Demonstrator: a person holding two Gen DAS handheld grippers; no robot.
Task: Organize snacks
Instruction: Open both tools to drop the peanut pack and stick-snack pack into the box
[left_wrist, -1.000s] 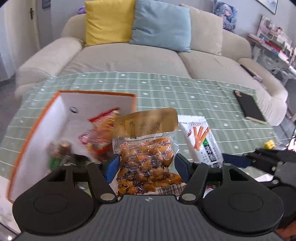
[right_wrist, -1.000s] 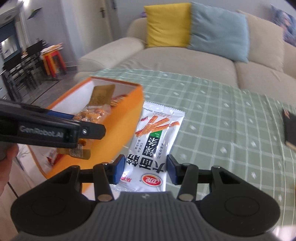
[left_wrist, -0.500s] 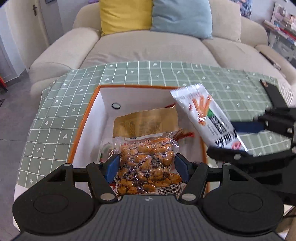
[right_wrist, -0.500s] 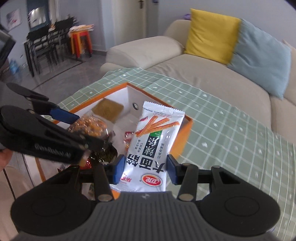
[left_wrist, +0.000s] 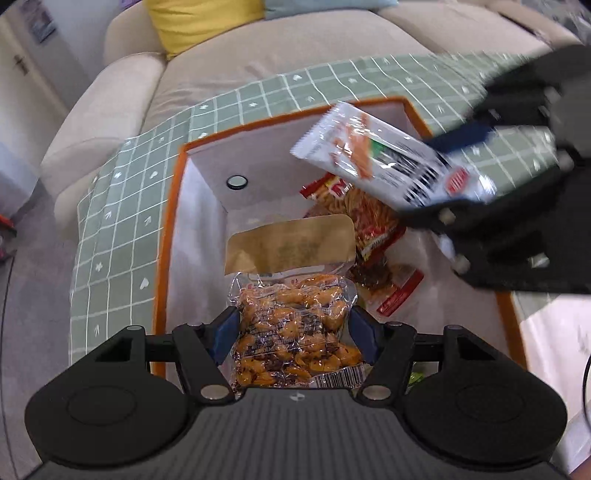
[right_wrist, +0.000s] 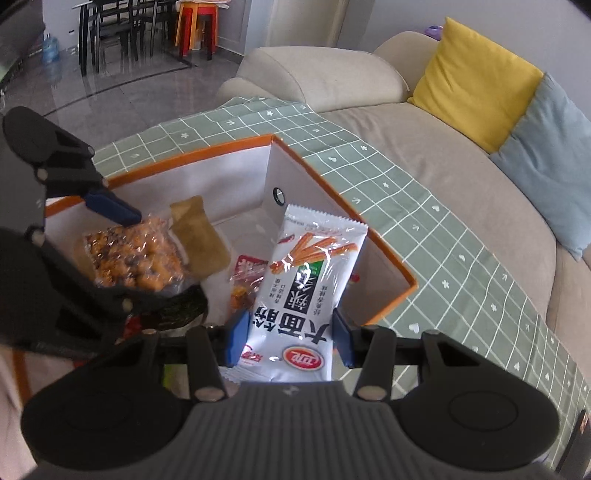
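Observation:
My left gripper (left_wrist: 293, 338) is shut on a clear bag of orange glazed nuts (left_wrist: 295, 332) with a tan top, held over the open orange-rimmed white box (left_wrist: 177, 206). My right gripper (right_wrist: 290, 341) is shut on a white spicy-stick packet (right_wrist: 306, 284), held over the same box (right_wrist: 332, 192). In the left wrist view the right gripper (left_wrist: 491, 173) and its white packet (left_wrist: 388, 162) hang over the box's right side. In the right wrist view the left gripper (right_wrist: 110, 206) and the nut bag (right_wrist: 125, 258) sit at the left.
Red snack packets (left_wrist: 369, 229) lie on the box floor. The box stands on a green checked tablecloth (right_wrist: 424, 229). A beige sofa (right_wrist: 424, 147) with yellow and blue cushions runs behind the table. Chairs and a stool stand far left.
Both grippers have moved over the box and tilted downward with their packets. The white packet now hangs above the box's inside instead of beside it.

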